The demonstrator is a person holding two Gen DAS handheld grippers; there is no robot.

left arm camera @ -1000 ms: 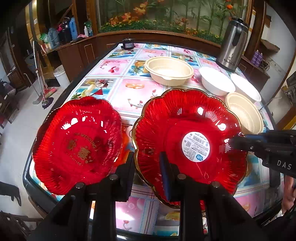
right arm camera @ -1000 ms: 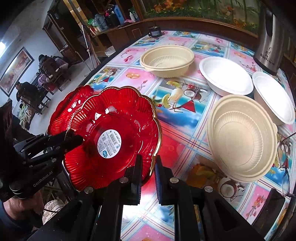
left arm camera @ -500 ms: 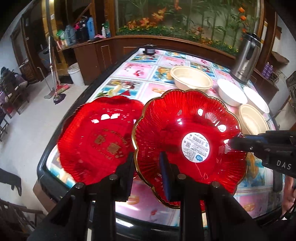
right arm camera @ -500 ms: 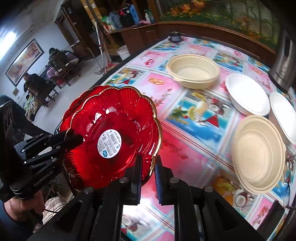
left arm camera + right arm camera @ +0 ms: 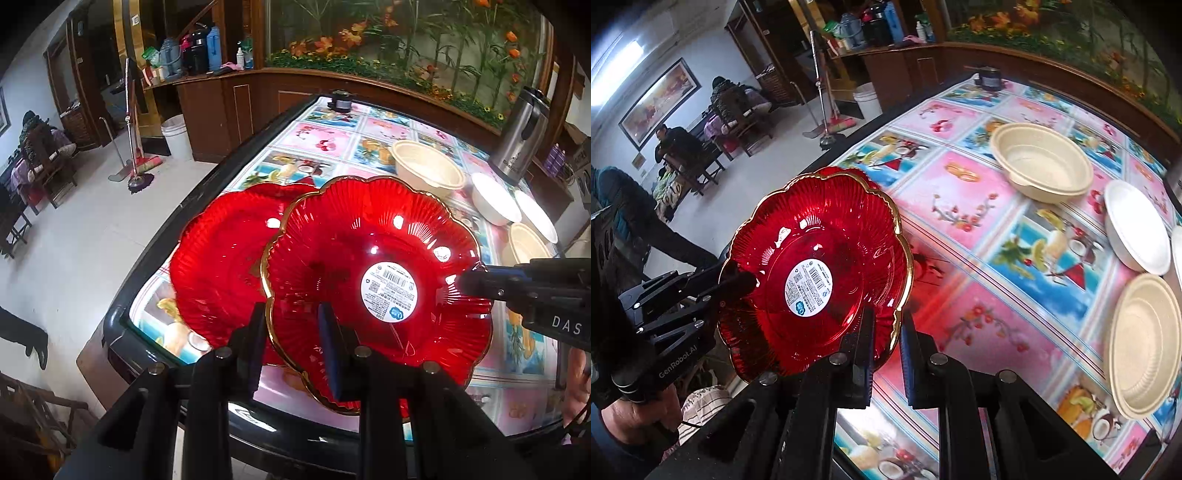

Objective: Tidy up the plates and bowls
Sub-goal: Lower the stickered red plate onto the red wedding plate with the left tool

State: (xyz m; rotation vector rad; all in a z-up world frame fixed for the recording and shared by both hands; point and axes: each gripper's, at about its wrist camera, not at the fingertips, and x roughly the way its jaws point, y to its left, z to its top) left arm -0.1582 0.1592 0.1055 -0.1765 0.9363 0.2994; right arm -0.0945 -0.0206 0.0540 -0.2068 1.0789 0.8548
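Observation:
A red gold-rimmed plate with a round white sticker is held in the air between both grippers. My left gripper is shut on its near rim. My right gripper is shut on the opposite rim and shows in the left wrist view. The plate also shows in the right wrist view. A second red plate lies on the table below and to the left, partly hidden under the held one. Two cream bowls and two white bowls sit on the table's right side.
The table has a colourful fruit-pattern cloth and a dark rim. A steel kettle stands at the back right. A small dark pot sits at the far end. Wooden counters and a broom stand beyond.
Both grippers have carried the gold-rimmed plate leftward and up. It now overlaps the second red plate, where before the two sat side by side.

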